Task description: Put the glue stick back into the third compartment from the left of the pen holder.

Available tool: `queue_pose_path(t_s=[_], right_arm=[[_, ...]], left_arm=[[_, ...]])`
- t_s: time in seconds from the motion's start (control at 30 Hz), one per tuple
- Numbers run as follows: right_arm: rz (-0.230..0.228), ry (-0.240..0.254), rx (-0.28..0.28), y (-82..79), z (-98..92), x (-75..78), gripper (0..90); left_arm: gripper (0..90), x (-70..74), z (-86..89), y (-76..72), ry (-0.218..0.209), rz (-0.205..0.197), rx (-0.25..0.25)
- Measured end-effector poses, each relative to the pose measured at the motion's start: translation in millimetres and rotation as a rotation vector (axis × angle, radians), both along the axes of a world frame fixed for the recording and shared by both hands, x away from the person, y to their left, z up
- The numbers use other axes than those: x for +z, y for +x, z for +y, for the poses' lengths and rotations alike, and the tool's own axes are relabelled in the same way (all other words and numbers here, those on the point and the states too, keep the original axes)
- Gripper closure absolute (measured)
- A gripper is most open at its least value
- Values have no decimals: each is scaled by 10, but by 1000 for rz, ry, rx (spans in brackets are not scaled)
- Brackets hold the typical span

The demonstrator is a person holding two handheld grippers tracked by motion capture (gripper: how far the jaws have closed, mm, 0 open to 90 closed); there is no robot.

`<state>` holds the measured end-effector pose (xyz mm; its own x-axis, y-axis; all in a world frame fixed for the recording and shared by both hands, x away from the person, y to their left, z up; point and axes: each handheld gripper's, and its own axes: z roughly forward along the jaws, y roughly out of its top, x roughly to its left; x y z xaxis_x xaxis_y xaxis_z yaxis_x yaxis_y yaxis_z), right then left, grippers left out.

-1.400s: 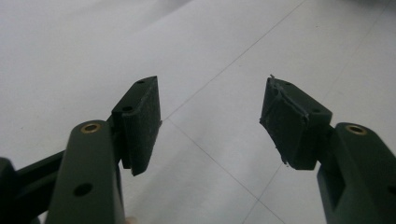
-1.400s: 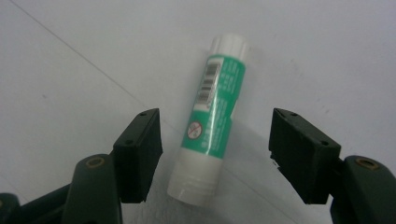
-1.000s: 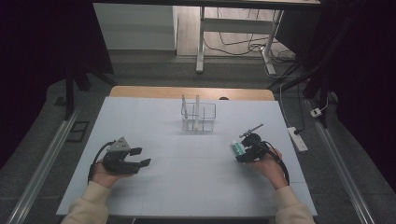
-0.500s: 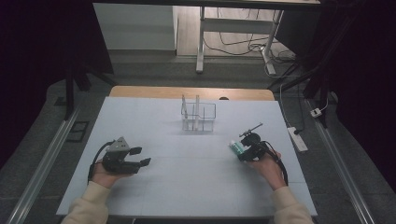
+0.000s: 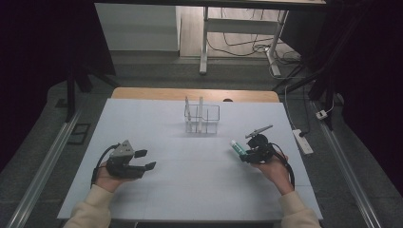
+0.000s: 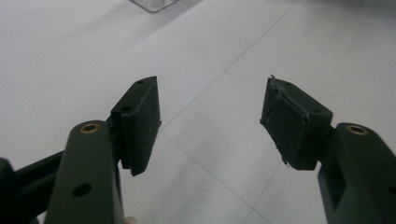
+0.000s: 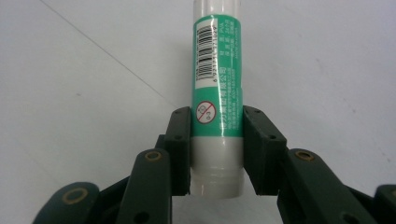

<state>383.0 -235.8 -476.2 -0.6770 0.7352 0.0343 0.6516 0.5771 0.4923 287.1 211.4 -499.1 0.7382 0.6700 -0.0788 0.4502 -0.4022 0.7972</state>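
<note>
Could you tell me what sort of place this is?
Probably a lab or recording workspace: a bare pale blue table, loose black cables on the floor, and a white power strip beside it.

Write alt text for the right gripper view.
The right gripper has just closed on a green-and-white glue stick, its black fingers pressing both sides near the white base, over a pale table.
</note>
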Motion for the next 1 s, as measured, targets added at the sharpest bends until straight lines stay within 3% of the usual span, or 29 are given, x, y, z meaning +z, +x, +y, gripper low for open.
queue_pose_path(t_s=[0.47, 0.73, 1.0], right_arm=[[-13, 91, 143, -134, 253, 54, 644], [-5, 87, 217, -192, 415, 15, 643], [1, 85, 255, -220, 521, -12, 643]], left_arm=[[350, 42, -191, -30, 83, -25, -19], [341, 81, -406, -52, 119, -38, -80], [328, 71, -546, -36, 137, -42, -113]])
